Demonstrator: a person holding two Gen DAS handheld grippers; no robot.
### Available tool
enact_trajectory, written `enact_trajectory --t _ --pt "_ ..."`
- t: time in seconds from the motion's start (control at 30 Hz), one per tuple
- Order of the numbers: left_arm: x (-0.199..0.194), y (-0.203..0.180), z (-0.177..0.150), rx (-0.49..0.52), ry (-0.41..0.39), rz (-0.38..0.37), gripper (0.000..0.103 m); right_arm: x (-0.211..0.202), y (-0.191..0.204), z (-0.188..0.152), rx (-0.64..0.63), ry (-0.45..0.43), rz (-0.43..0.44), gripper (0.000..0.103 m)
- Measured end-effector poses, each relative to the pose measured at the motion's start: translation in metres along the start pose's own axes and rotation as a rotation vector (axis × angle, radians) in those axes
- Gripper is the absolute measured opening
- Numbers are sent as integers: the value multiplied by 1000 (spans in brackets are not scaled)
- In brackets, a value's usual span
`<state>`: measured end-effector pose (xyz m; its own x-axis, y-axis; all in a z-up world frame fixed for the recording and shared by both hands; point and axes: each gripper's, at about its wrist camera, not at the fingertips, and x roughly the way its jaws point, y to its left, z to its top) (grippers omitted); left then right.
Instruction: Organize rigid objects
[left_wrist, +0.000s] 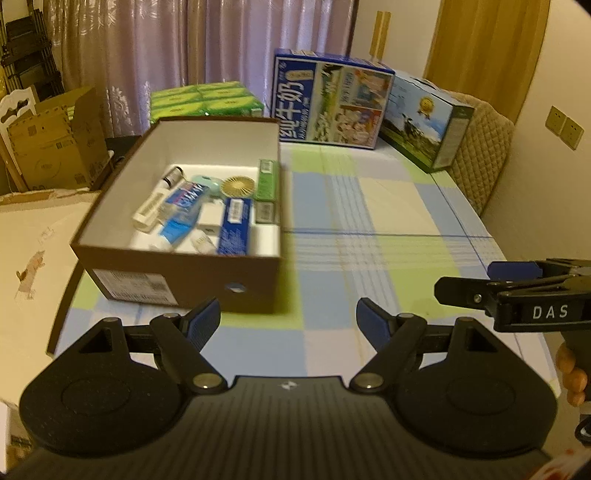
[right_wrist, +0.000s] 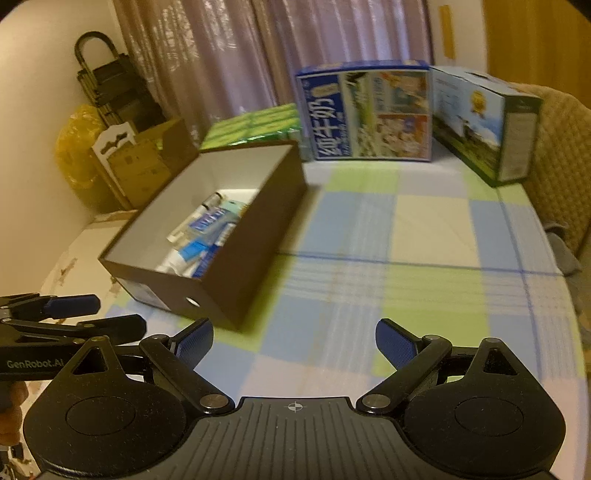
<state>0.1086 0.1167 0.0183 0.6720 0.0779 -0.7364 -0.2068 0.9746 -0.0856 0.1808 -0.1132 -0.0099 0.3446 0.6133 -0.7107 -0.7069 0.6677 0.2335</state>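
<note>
A brown shoebox (left_wrist: 177, 273) (right_wrist: 258, 243) with a white inside stands on the checked tablecloth (left_wrist: 369, 229) (right_wrist: 406, 236). It holds several small items: a blue toothpaste tube (left_wrist: 183, 210), a blue carton (left_wrist: 234, 229), a green carton (left_wrist: 266, 181), a round gold fan (left_wrist: 238, 186) and a white tube (left_wrist: 149, 208). My left gripper (left_wrist: 289, 314) hangs open over the cloth just in front of the box, nothing between its fingers. My right gripper (right_wrist: 294, 339) is open too, empty, to the right of the box's near corner. Each gripper shows at the other view's edge.
Two printed milk cartons (left_wrist: 332, 103) (left_wrist: 424, 122) and a green pack (left_wrist: 207, 99) stand at the table's far side. A cardboard box (left_wrist: 51, 147) and a folded cart (right_wrist: 107, 88) sit beyond the left edge. A quilted chair back (left_wrist: 484, 155) is at the right.
</note>
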Motion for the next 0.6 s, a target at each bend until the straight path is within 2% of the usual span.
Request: enact_trajectory --t 0.3,0.6 --pt "-11 -46 -24 18 13 -19 78 -44 -39 -35 41 12 -50 92" --pt "-25 -82 -40 47 6 -41 78 -74 -59 -59 56 7 -69 92"
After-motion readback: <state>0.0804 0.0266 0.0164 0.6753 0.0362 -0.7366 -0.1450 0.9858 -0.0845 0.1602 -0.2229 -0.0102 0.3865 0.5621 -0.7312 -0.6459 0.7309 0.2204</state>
